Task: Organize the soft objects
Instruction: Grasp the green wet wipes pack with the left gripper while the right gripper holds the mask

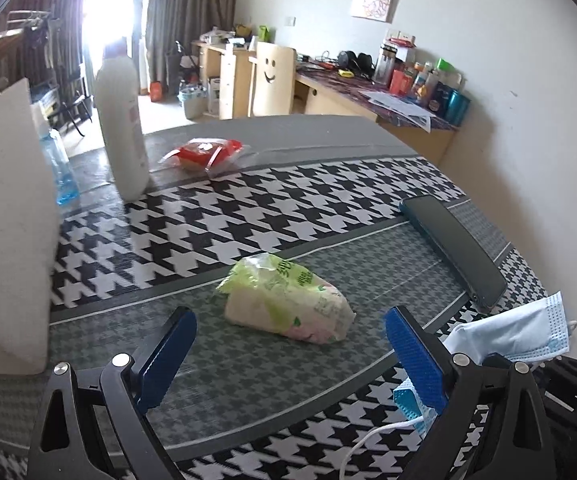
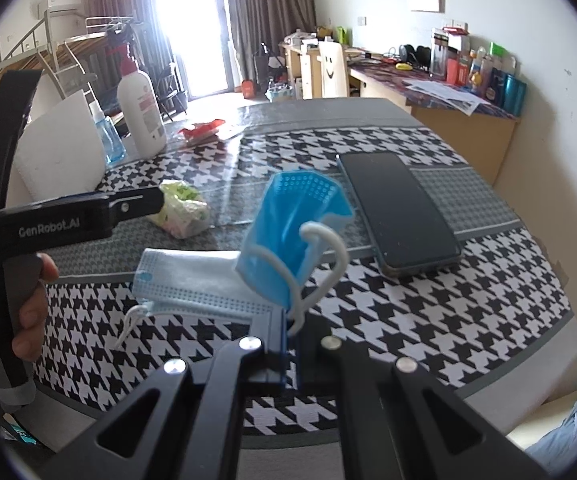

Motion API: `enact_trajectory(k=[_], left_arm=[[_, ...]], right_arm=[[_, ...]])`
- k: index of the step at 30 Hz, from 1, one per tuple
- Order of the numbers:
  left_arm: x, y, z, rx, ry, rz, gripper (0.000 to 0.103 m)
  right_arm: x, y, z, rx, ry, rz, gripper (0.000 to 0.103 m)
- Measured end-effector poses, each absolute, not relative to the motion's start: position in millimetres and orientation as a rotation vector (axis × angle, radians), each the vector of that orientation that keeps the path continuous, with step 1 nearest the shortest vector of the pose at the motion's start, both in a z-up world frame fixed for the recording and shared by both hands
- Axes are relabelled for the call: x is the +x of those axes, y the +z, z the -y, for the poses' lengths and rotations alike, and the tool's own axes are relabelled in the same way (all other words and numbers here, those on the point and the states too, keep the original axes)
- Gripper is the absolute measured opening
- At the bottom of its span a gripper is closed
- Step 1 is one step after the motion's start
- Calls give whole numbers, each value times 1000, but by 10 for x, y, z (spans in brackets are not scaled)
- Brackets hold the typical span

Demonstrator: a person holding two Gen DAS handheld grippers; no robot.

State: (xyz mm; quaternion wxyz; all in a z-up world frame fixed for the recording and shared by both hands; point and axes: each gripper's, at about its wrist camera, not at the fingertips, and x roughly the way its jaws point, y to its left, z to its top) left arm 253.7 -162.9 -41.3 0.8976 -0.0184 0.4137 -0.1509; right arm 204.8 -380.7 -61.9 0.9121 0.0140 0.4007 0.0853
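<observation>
Blue mask (image 2: 288,236) fabric stands pinched in the right hand-held gripper (image 2: 291,334), whose fingers are closed on its lower edge at lower centre of the right wrist view; the mask rises crumpled above the bench (image 2: 428,316). A second, paler mask (image 2: 192,284) lies flat just left of it. The left hand-held gripper (image 1: 288,354) is spread wide and empty, with the tissue pack (image 1: 288,300) lying between and beyond its fingers, untouched. By my judgement the sorting is early: one item lifted, the pack, the pale mask and a red packet (image 1: 202,154) still scattered.
</observation>
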Motion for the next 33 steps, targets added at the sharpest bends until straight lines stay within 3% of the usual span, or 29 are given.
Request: enact_trajectory(k=[23, 27, 33], left_arm=[[2805, -710, 1810, 44, -270, -928, 96], [2846, -751, 1841, 60, -277, -939, 85], [2856, -751, 1815, 63, -261, -923, 77]], right_arm=[[2021, -698, 3870, 39, 176, -841, 5], [2024, -716, 3873, 49, 176, -848, 5], [2033, -703, 3877, 52, 176, -844, 5]])
